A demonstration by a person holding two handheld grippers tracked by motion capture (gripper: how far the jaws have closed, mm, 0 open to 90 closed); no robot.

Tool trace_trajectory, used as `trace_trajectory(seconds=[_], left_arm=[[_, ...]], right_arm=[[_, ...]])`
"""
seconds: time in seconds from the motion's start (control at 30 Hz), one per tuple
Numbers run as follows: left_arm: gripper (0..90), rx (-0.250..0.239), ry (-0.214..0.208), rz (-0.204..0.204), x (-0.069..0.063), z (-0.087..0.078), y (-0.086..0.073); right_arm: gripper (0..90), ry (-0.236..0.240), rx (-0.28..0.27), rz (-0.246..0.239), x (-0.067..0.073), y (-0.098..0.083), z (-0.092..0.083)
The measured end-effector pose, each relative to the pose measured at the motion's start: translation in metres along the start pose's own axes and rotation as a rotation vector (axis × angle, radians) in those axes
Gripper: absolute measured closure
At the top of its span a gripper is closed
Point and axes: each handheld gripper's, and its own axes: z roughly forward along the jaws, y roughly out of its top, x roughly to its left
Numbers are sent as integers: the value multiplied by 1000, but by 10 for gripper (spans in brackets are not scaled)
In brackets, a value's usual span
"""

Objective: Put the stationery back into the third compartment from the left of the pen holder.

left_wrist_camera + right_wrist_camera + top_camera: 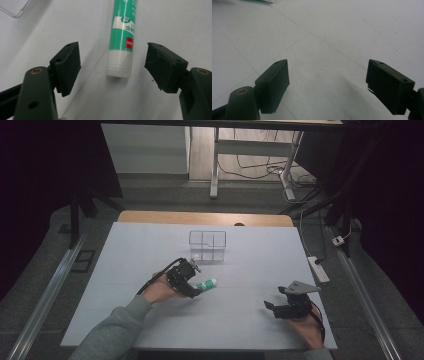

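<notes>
Glue stick [121,37] is lying flat on the table [250,320], just in front of the clear organiser [207,245]. Left gripper [113,65] is being held wide open, straddling its white cap end w/o touching; right gripper [328,82] also wide open, empty. Prob. light, rigid, smooth and apt to roll: best gripped across mid-barrel.

1. A white sheet [150,250] covers the counter [150,216], whose wooden far edge shows.
2. A power strip [318,269] lies on the floor, right of the counter.
3. A white desk frame [216,165] stands beyond, cables [257,170] trailing beneath it.
4. Grey rails [55,280] flank the counter.
</notes>
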Motion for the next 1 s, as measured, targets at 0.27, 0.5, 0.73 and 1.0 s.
trace_trajectory(seconds=[0.27, 0.5, 0.73, 1.0], left_arm=[[339, 35, 5, 33, -4, 10, 4], [454, 54, 6, 61, -7, 13, 5], [634, 55, -11, 72, -9, 13, 4], [643, 15, 27, 105, -11, 12, 0]], right_arm=[[184, -1, -3, 2, 0, -1, 0], [185, -3, 0, -1, 1, -1, -1], [187, 18, -31, 22, 0, 0, -3], [190, 13, -31, 18, 0, 0, -3]])
